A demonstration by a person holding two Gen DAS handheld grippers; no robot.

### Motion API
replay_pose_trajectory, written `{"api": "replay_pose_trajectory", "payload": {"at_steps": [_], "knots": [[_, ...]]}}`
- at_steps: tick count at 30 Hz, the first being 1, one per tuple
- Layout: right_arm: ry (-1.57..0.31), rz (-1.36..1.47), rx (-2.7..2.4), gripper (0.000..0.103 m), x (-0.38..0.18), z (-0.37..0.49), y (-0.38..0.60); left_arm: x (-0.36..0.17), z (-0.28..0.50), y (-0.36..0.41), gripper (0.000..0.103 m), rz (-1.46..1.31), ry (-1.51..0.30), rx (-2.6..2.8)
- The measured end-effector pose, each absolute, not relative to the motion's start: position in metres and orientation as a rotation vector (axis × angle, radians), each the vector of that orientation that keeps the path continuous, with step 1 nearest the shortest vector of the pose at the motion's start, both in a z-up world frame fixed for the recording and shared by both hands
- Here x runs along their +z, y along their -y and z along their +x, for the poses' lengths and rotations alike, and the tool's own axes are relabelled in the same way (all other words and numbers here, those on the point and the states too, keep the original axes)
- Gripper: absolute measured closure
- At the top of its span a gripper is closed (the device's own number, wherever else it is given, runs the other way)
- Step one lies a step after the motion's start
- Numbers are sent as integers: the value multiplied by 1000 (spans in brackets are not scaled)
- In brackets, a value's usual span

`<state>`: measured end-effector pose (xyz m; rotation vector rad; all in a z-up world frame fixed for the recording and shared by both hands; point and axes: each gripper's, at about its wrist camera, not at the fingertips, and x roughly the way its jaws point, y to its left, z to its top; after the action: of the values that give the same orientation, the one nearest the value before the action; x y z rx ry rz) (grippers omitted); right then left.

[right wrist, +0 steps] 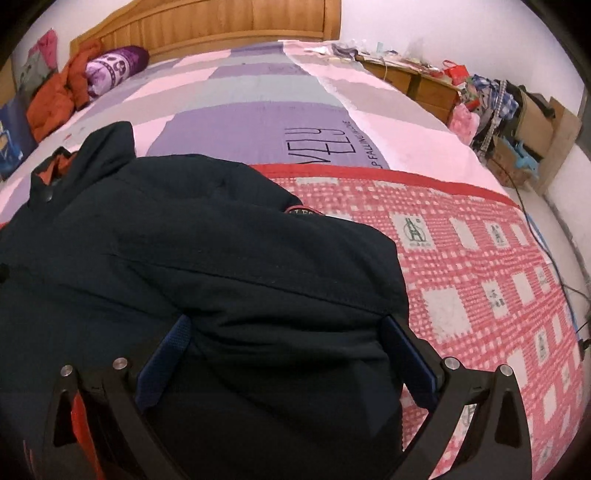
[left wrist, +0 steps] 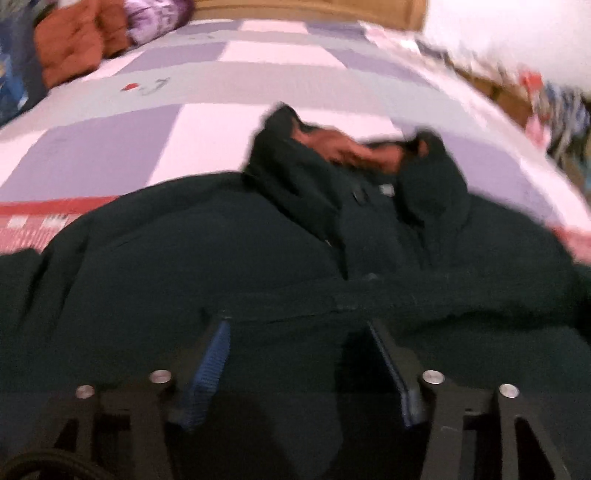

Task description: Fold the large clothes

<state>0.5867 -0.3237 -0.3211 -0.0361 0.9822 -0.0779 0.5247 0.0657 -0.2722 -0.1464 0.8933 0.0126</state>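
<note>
While both claws hang spread wide, gripping nothing, the dark jacket point(right wrist: 207, 258) lies on the bed point(right wrist: 461, 258) directly beneath and ahead of the right claw point(right wrist: 288, 354) and left claw point(left wrist: 299, 354); its puffy bulk could slip a shallow pinch.

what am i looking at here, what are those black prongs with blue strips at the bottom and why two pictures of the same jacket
A person holds one hand-held grasping tool per hand; no robot arm. Each picture comes from a camera on one tool, looking along its two fingers. The prongs are those fingers, with blue pads. The blurred picture belongs to the left tool, the sharp one to the right tool. Both stand open over a dark navy padded jacket with orange lining, which lies on a bed with a pink, purple and red checked cover. Neither tool clearly grips anything. An orange garment and a purple patterned bolster lie by the wooden headboard.
</note>
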Motion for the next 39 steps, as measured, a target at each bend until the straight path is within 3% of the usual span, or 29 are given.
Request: {"api": "replay_pose_trajectory", "payload": {"at_steps": [9,13,17,24,32,39], "knots": [[-855,36,-129,0,-285,535,250,-283,483,-120,18,-120,-887,129],[-845,-71,-63,0,-299,513,191,-272,465,-153,17,-105,-882,181],[-838,-175,-89,0,-326,509,176,-258,432,-221,15,-214,-862,256],[-849,-147,-74,0,-334,503,179,-244,342,-337,2,-377,-793,479],[-859,-154,-76,0,-337,516,181,-271,257,-457,1,-664,-757,703],[-861,-166,-83,0,-340,519,180,-307,238,-517,1,-871,-713,733]]}}
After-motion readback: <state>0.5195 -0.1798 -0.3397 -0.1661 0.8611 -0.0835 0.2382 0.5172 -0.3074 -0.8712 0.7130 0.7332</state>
